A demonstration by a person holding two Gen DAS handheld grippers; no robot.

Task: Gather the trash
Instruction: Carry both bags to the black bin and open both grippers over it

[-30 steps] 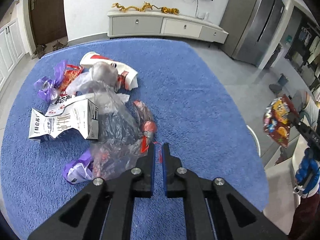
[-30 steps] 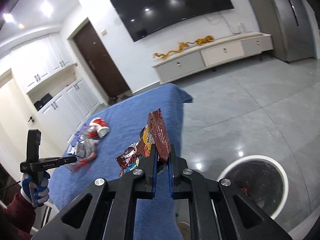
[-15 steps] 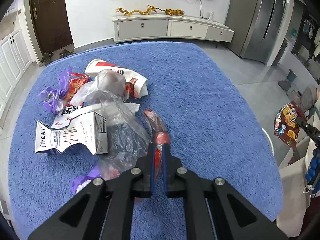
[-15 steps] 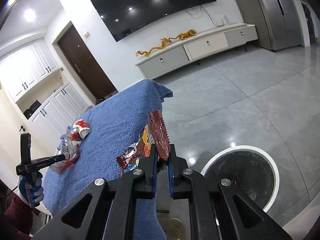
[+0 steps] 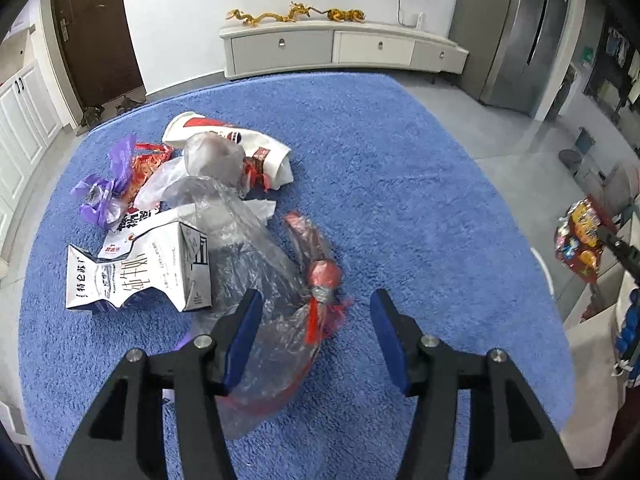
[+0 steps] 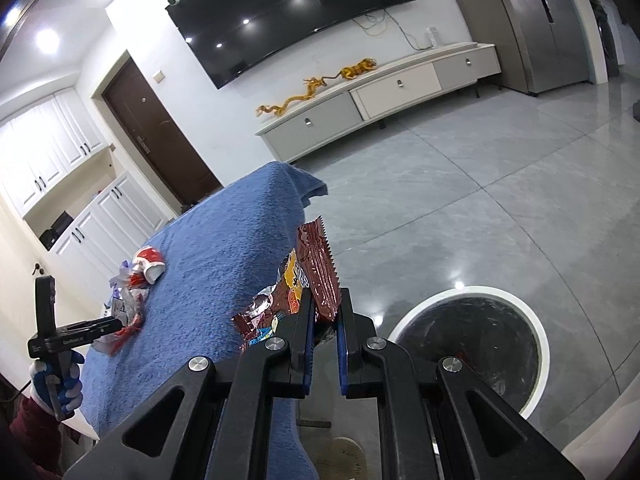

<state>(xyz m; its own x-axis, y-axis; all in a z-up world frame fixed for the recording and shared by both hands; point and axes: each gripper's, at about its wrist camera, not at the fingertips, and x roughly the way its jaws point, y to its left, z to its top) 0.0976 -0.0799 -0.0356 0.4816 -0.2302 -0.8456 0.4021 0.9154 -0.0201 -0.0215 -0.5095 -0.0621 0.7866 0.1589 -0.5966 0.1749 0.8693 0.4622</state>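
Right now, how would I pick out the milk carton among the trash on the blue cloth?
On the blue cloth, find the trash pile at its left. At the pile's near left edge lies the milk carton, flattened, beside a clear plastic bag. It alone is a white box with black printed characters.

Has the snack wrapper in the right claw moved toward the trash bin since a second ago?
Yes. The snack wrapper, pinched in the right claw, now sits nearer the round trash bin, whose rim was farther right and lower earlier.
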